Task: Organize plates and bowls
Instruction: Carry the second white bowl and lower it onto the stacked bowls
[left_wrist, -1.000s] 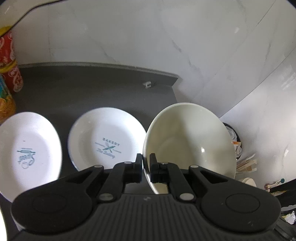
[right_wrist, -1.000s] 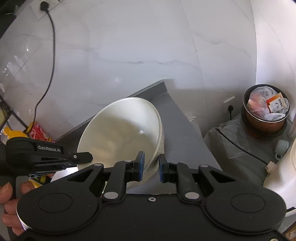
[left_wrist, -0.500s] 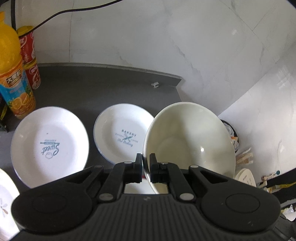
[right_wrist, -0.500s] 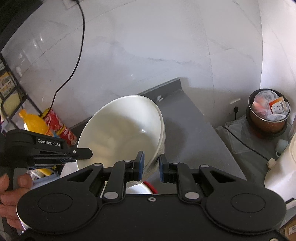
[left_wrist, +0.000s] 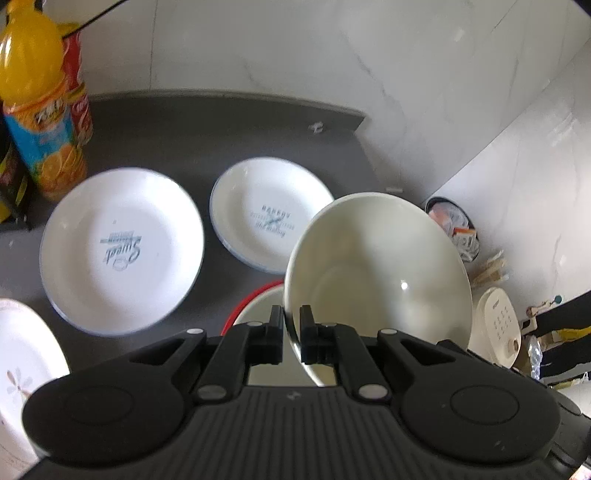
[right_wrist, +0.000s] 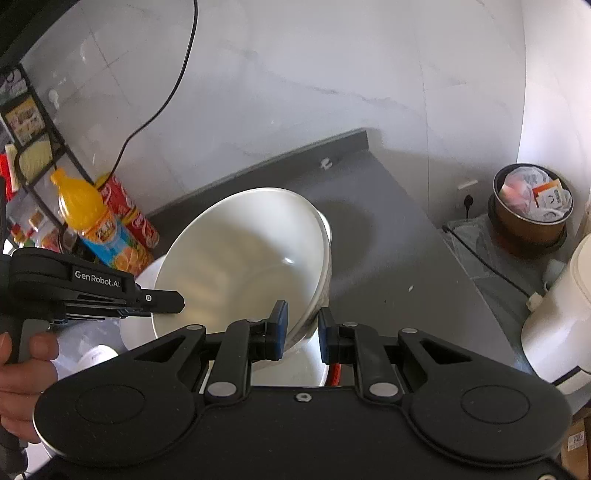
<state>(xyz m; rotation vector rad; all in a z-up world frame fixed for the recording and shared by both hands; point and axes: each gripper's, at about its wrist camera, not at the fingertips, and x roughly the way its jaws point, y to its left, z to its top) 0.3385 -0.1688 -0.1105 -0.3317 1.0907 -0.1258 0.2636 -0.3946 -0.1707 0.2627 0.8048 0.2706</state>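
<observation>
left gripper (left_wrist: 291, 334) clamps cream bowl (left_wrist: 376, 273) rim | right gripper (right_wrist: 300, 334) parted around rim | left view only: two plates (left_wrist: 122, 251)

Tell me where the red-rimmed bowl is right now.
In the left wrist view the red-rimmed bowl sits on the counter directly under the lifted white bowl, right of the Sweet plate.

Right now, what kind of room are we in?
Probably a home kitchen. There's a dark counter against a marble-look wall, plates laid out on it, an orange drink bottle, and a full trash bin on the floor nearby.
</observation>
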